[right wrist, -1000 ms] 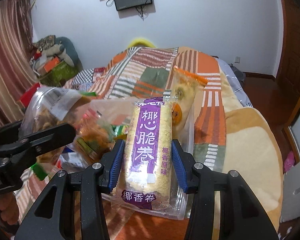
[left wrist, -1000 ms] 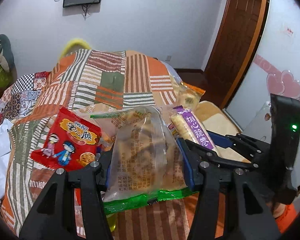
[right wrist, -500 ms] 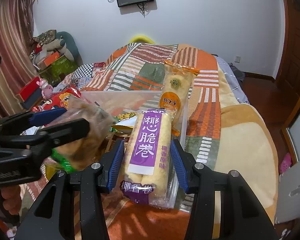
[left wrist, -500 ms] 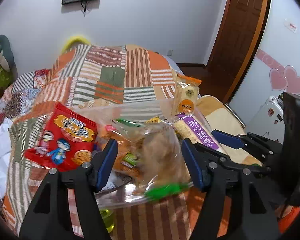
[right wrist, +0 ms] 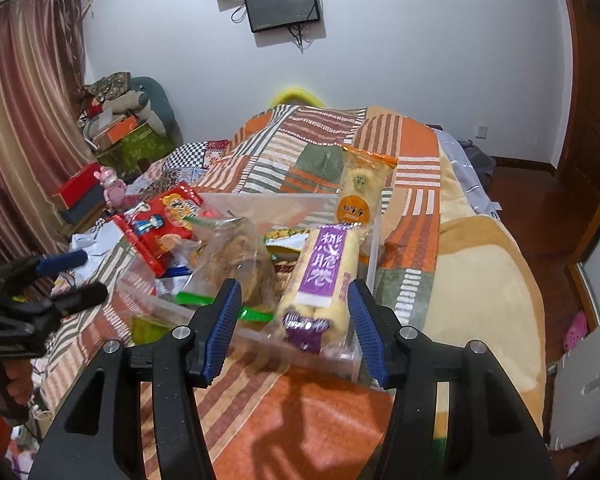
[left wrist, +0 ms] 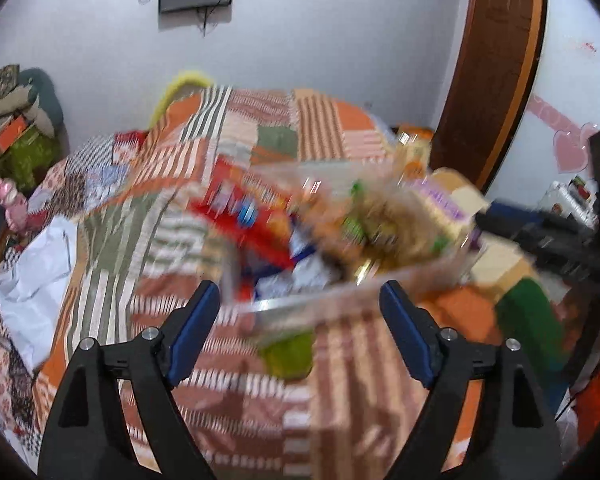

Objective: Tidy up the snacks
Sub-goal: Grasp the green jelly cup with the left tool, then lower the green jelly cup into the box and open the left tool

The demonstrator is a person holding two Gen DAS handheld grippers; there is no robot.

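Note:
A clear plastic bin (right wrist: 364,276) sits on the bed and holds several snacks. A purple-labelled roll pack (right wrist: 324,276) leans at its right end, an orange-topped pack (right wrist: 358,196) stands behind it, a clear bag of brown snacks (right wrist: 232,260) lies in the middle, and a red packet (right wrist: 160,224) leans at the left. My right gripper (right wrist: 294,326) is open and empty just in front of the bin. My left gripper (left wrist: 300,326) is open and empty; its view is blurred. It shows at the left in the right wrist view (right wrist: 66,280).
The bed has a striped orange patchwork blanket (right wrist: 416,184). Boxes and a pink toy (right wrist: 110,188) stand left of the bed. A wooden door (left wrist: 496,64) and bare floor (right wrist: 540,208) lie to the right. White crumpled paper (left wrist: 32,280) lies on the bed's left side.
Both grippers let go of their snacks. The clear bag and the purple roll pack now rest in the bin. Both grippers opened and drew back; the left one swung left.

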